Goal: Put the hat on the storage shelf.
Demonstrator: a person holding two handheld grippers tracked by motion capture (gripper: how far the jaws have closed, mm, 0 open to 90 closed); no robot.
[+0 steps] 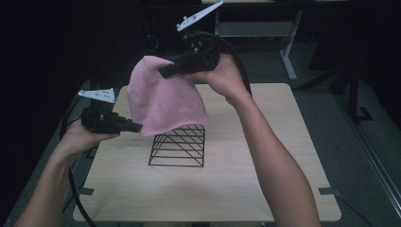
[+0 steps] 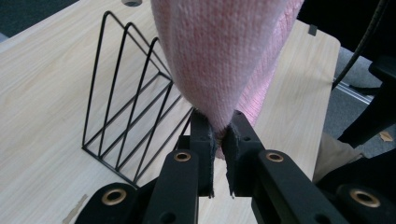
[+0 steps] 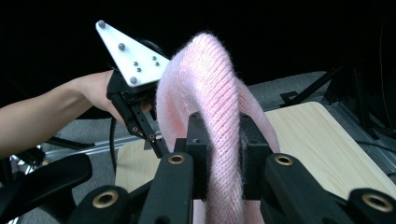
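Dark room, light wood table (image 1: 265, 179) with tape bits at its edges, desk legs and floor rails behind. Pink knit cloth (image 1: 161, 97) hangs above the table, held up between both grippers and draped over the near top of the rack; from the high view can't tell if it touches the wire. Black wire rack (image 1: 178, 146) sits upright mid-table, slanted dividers, partly hidden under the cloth's lower edge. Right gripper (image 1: 166, 72) is raised high over the table's far side, jaws closed on a thick fold of the cloth near its top; right gripper view shows the knit bunched between the pads and arching up over them. Left gripper (image 1: 137, 126) is lower, at the table's left edge, jaws pinching the cloth's lower corner; left gripper view shows the fabric tapering down into the nip, pads nearly together. Each gripper is gripped by one hand, cables trailing down.
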